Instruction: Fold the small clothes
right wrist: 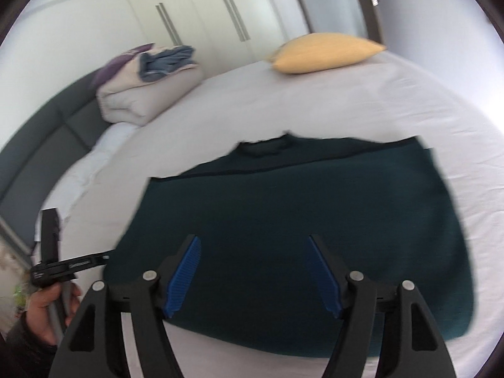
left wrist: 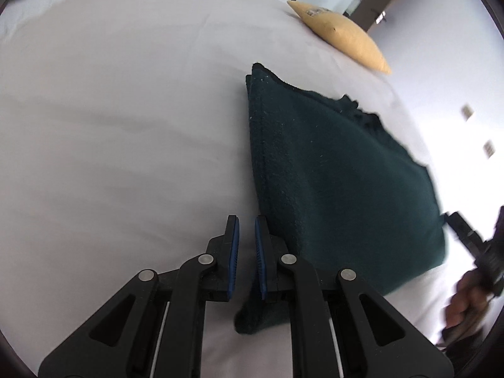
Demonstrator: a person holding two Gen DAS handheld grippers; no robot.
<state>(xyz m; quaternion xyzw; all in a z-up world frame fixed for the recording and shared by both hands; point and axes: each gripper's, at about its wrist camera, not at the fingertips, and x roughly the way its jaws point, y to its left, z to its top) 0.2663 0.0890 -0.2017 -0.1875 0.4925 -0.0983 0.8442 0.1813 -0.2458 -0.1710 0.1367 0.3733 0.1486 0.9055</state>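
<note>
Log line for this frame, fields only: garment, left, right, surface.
garment: dark green garment folded, flat on bed | left gripper: nearly shut, empty, at garment edge | right gripper: open, empty, above garment | surface: white sheet

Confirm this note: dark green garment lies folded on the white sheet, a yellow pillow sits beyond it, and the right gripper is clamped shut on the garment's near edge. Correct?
Not quite. The right gripper is open, its blue pads spread wide above the dark green garment and gripping nothing, as the right wrist view shows. The rest holds: the garment lies folded on the white sheet, with the yellow pillow beyond it.
</note>
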